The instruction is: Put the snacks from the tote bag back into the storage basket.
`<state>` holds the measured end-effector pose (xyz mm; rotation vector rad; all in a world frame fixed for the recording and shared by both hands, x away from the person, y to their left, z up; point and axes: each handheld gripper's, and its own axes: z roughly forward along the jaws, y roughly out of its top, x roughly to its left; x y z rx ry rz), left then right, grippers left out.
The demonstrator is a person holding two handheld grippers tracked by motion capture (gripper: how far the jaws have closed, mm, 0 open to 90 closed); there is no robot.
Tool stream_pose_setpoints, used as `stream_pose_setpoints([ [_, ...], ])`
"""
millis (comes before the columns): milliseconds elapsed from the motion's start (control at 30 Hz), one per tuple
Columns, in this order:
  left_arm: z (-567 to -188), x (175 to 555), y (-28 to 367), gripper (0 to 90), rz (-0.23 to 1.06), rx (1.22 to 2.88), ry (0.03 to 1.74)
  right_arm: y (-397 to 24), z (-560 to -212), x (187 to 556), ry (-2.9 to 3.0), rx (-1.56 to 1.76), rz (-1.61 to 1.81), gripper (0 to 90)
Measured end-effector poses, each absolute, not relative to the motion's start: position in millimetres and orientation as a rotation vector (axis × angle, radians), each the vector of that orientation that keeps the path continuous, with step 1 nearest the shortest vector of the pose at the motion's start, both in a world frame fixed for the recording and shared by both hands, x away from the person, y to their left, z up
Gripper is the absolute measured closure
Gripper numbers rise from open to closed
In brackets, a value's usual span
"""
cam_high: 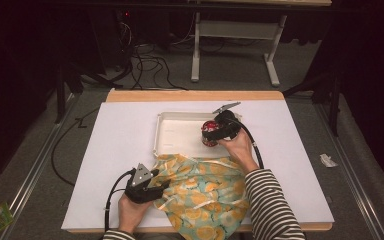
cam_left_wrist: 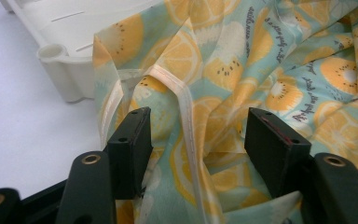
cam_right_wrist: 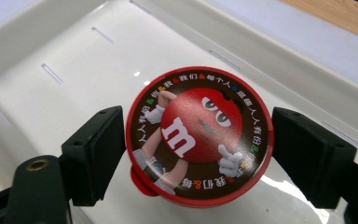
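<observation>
Nearest the person, at about seven o'clock on the white table (cam_high: 115, 150), the left gripper (cam_high: 156, 184) rests with its jaws spread wide over the crumpled pale-green fabric printed with orange fruit slices (cam_high: 205, 192), a cream ribbon seam (cam_left_wrist: 186, 116) running between the pads without being pinched. Beyond it, toward one o'clock, the right gripper (cam_high: 211, 134) hangs over the shallow white plastic tray (cam_high: 172, 132), its jaws standing on either side of the round red candy tub with a cartoon lid (cam_right_wrist: 199, 135). The left pad seems to touch the lid's rim, the right stands just apart, so the tub is bracketed, not clamped. The tub stands upright in the tray's right half, directly between the right gripper's jaws, so closing them looks like the next move
</observation>
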<state>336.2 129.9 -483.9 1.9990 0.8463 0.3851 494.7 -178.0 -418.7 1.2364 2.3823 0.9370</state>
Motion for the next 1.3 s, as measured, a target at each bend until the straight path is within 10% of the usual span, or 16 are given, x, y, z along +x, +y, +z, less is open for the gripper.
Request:
stream_pose_setpoints([
  [1300,-484,336,130,41.4,0.388,1.991,0.847,-193,-436,477,2.401,1.315,0.852,42.2],
])
